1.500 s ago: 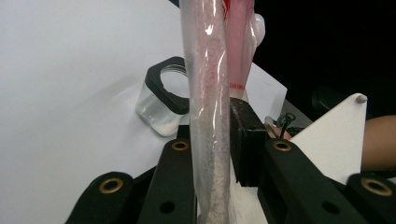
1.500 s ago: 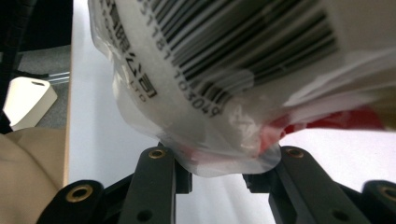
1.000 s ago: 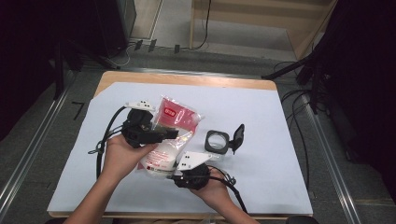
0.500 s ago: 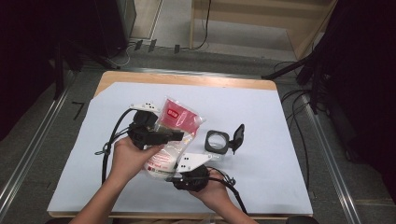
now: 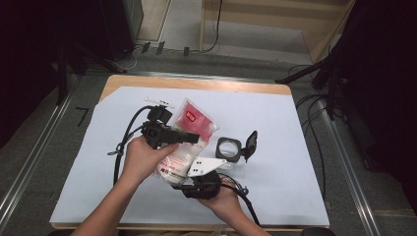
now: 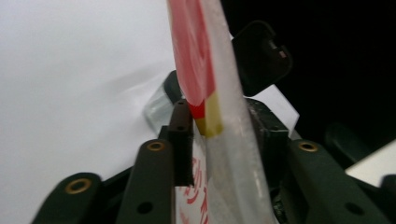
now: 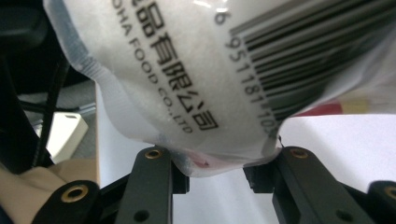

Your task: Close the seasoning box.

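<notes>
Above the table (image 5: 295,187), we steady the pouch (image 5: 194,130): right gripper (image 7: 215,179) jaws clamp its bottom, left gripper (image 6: 219,140) jaws, just opening, straddle it.

The left gripper (image 5: 189,138) has slid rightward along the pouch (image 5: 189,135), its jaws just opening around it

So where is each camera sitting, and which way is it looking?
High view: above the person's side of the table, looking forward and down; both forearms, left gripper and right gripper show.
Left gripper view: rides the left gripper, looking along its jaws at the bag edge-on, the black-lidded container behind.
Right gripper view: rides the right gripper, looking along its jaws at the bag's barcode side.
All three share the bag; the high view and the left gripper view share the container.
</notes>
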